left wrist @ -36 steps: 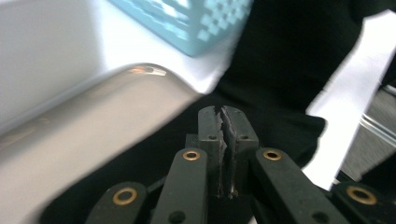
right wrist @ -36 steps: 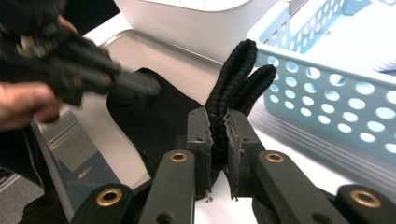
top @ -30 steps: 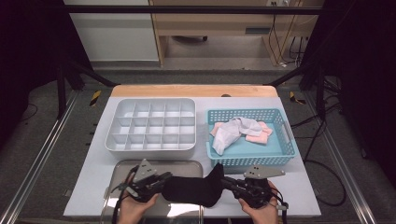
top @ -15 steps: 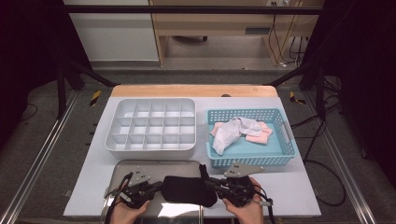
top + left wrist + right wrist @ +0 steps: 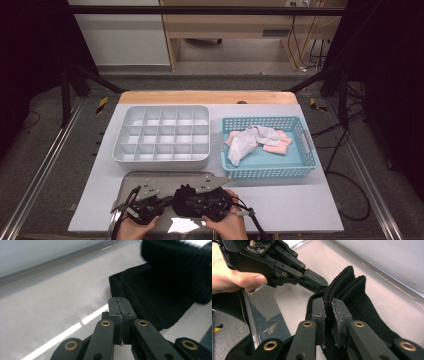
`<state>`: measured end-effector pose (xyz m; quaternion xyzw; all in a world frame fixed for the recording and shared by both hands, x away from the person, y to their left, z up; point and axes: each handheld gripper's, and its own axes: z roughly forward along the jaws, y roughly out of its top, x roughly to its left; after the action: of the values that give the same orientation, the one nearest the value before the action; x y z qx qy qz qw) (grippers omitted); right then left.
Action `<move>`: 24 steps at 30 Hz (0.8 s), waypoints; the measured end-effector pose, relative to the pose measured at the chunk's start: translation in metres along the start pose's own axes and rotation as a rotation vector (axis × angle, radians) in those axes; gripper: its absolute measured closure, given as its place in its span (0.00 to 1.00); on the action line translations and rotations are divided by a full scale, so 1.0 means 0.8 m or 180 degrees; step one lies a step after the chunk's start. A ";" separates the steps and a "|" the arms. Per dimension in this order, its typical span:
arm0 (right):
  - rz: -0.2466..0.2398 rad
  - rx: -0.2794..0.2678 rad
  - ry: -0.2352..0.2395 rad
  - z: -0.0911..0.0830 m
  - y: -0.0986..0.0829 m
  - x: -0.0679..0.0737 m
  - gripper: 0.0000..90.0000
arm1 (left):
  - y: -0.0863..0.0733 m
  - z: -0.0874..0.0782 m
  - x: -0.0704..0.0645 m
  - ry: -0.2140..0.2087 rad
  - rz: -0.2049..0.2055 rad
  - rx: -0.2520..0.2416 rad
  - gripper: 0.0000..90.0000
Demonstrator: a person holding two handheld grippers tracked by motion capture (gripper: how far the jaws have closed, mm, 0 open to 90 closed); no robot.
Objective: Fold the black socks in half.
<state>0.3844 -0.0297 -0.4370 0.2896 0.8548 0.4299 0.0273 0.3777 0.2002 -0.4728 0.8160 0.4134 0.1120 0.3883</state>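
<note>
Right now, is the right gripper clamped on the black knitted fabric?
Yes: in the right gripper view, the right gripper has its jaws pressed on a ribbed fold of the black knitted fabric.

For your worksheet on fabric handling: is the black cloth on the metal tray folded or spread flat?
Folded. In the right gripper view, two ribbed layers of the black cloth rise side by side where the right gripper pinches it over the tray.

the black ribbed knit sock pinched in the right gripper looks matt and coarse; beneath it the silver metal tray is glossy and smooth; the jaws are matt black plastic.
</note>
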 end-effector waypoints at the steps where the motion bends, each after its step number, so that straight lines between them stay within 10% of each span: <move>1: -0.0008 0.0008 0.0012 0.004 0.001 0.002 0.90 | 0.000 0.000 0.000 0.0002 0.0001 0.0001 0.98; 15: -0.0038 0.0188 -0.0104 0.043 -0.001 0.008 0.81 | 0.006 -0.026 0.014 0.0056 -0.0144 -0.0271 0.97; 24: 0.0042 -0.0185 -0.0227 -0.025 -0.010 -0.015 0.88 | 0.032 -0.035 0.001 -0.0021 -0.0064 -0.0441 0.96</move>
<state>0.3843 -0.0539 -0.4330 0.3094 0.8385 0.4441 0.0633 0.3789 0.2071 -0.4356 0.7833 0.4115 0.1338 0.4463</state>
